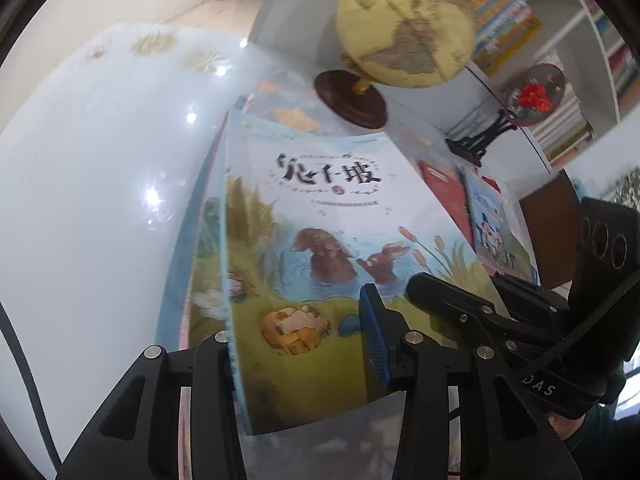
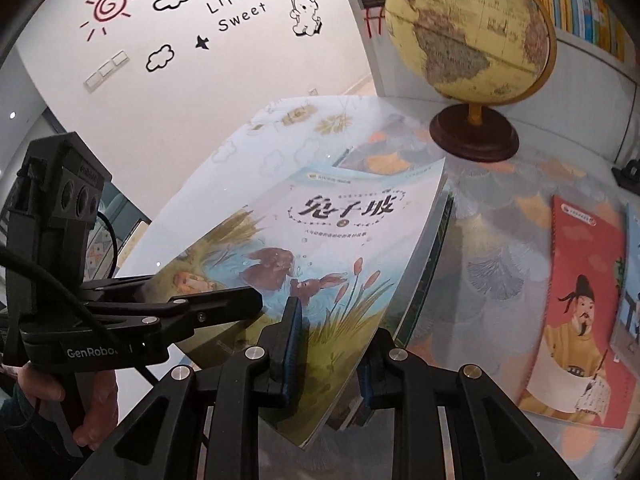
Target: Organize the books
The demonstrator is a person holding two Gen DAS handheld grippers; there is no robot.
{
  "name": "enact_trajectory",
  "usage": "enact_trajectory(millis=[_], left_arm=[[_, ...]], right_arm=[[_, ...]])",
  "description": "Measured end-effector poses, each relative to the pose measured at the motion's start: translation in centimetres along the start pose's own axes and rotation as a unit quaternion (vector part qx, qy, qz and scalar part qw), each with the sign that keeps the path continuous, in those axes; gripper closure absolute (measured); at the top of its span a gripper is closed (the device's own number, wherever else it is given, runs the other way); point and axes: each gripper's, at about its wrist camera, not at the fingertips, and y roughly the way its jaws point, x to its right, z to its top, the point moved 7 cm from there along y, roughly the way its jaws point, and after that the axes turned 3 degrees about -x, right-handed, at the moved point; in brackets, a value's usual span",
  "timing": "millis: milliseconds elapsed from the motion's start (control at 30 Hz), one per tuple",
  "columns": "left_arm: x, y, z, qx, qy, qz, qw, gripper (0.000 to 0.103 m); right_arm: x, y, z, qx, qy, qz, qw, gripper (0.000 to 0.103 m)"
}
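Carefully now — both the left gripper (image 1: 304, 344) and right gripper (image 2: 332, 356) pinch the near edge of the rabbit book (image 1: 320, 232), lifted above the worktop (image 1: 100, 160); keep it level — lower squarely onto the book beneath (image 2: 432, 248).

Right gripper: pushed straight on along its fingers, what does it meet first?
The rabbit picture book already lies between the right gripper fingers; beyond it, probably the globe on its wooden base, though depth is unclear.
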Motion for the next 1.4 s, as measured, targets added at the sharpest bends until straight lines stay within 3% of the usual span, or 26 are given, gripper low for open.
enact_trajectory(millis=[233,500,667,867,967,1033,1200,1400], left_arm=[[-3.1,1.3,-0.1,-0.013,-0.046,-0.004,0.9988,0.064],[-4.9,-0.5,-0.3,0.016,-0.069,0.020,0.9973,0.059],[-5.6,-0.4,-0.8,0.013,-0.083,0.015,0.9963,0.059],[-5.4,-0.3,-0.4,0.022,-0.070,0.039,0.9966,0.059],[-5.5,-0.6,-0.5,0.024,-0.075,0.040,0.9961,0.059],[-5.4,-1.2,-0.6,0.030,-0.077,0.042,0.9957,0.059],[-3.8,-3.0,-1.3,0.040,-0.063,0.044,0.9962,0.059],[0.8,-3.7,-1.9,0.038,-0.034,0.024,0.9984,0.056]], right_arm=[[-0.4,2.2,-0.7,-0.028,0.008,0.007,1.000,0.080],[0.3,3.6,-1.6,-0.049,0.022,-0.007,0.999,0.079],[0.4,4.0,-2.2,-0.055,0.039,0.007,0.998,0.078],[-0.2,4.2,-2.2,-0.044,0.038,-0.009,0.998,0.070],[-0.8,4.3,-2.4,-0.046,0.025,-0.009,0.999,0.056],[-0.8,4.2,-2.6,-0.051,0.011,-0.028,0.998,0.053],[1.7,1.4,-4.5,-0.051,0.025,-0.055,0.997,0.052],[7.7,-5.1,-8.1,-0.019,0.107,-0.086,0.990,0.051]])
